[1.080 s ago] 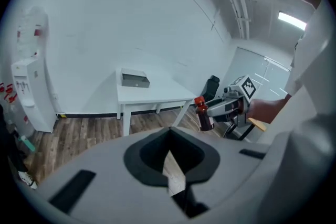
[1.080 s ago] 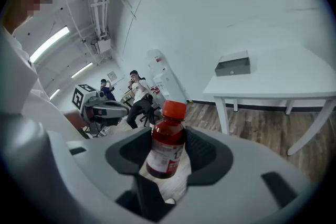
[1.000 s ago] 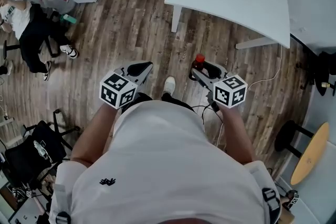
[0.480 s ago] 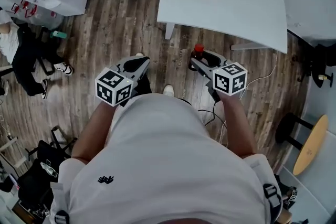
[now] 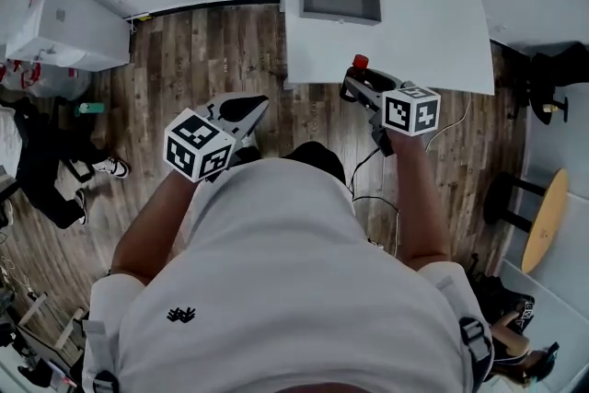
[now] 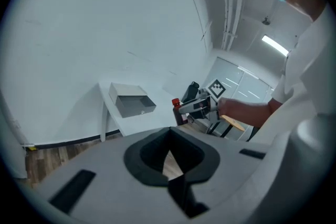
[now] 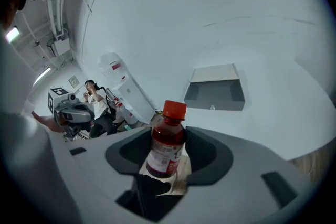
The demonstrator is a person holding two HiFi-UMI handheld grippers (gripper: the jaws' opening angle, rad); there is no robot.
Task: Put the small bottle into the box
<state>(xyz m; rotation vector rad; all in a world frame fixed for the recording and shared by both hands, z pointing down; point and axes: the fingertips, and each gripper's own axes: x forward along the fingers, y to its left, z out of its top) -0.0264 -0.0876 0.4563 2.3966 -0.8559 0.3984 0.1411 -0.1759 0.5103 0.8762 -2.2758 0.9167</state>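
Right gripper view: right gripper [image 7: 169,157] clamped on small bottle [image 7: 167,136], upright, red cap up | box [image 7: 215,93] straight ahead on white table [image 7: 273,113], well apart, open face toward bottle | left gripper [image 6: 170,165] jaws together, empty, farther away | right hand should deliver.

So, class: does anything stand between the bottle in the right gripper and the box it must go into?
Nothing visible does. The right gripper holds the bottle by the table's near edge, and only bare white tabletop lies between it and the open box.
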